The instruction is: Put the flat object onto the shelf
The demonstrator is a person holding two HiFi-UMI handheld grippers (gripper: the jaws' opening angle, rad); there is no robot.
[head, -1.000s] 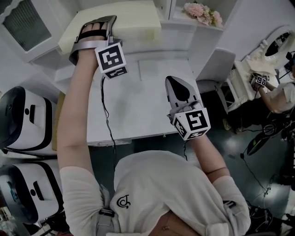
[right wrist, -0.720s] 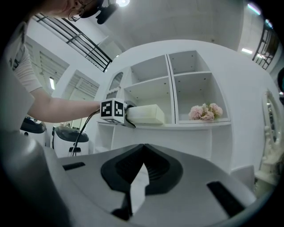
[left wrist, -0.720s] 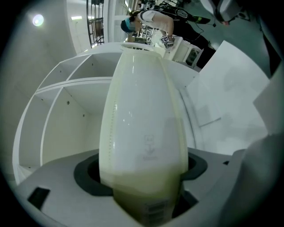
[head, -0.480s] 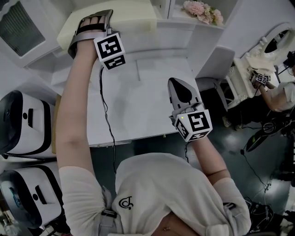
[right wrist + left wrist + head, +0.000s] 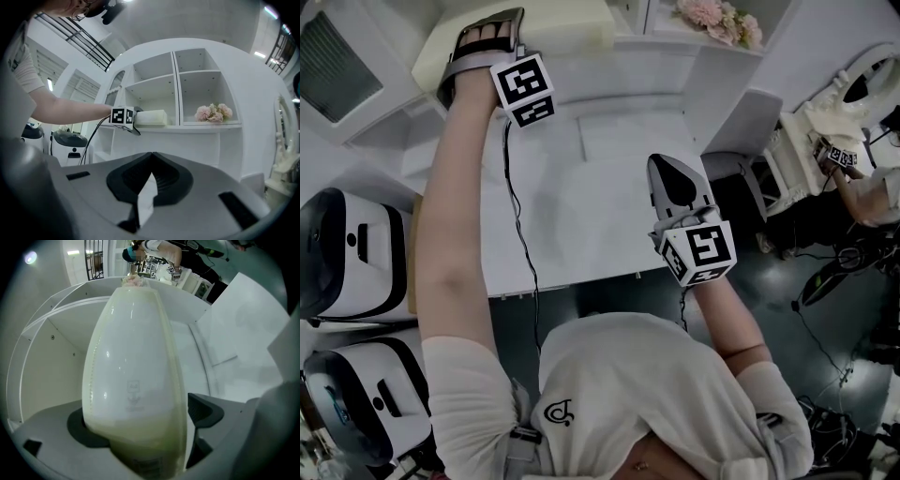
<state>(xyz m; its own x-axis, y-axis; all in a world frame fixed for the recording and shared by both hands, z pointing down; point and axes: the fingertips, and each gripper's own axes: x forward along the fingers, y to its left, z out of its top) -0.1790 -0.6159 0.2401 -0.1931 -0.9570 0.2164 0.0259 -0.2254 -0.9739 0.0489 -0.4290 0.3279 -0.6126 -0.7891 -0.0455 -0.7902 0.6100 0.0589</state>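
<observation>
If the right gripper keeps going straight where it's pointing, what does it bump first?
Probably the white wall under the shelf with the flowers. The right gripper points level at it above the table, though depth is unclear.

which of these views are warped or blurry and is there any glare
Left gripper view: heavy fisheye bending of the shelf, dark vignette corners, the flat object soft near the bottom, with small glints. Right gripper view: same fisheye curve, flowers sharp. Head view: dim, flat, fairly sharp.
</observation>
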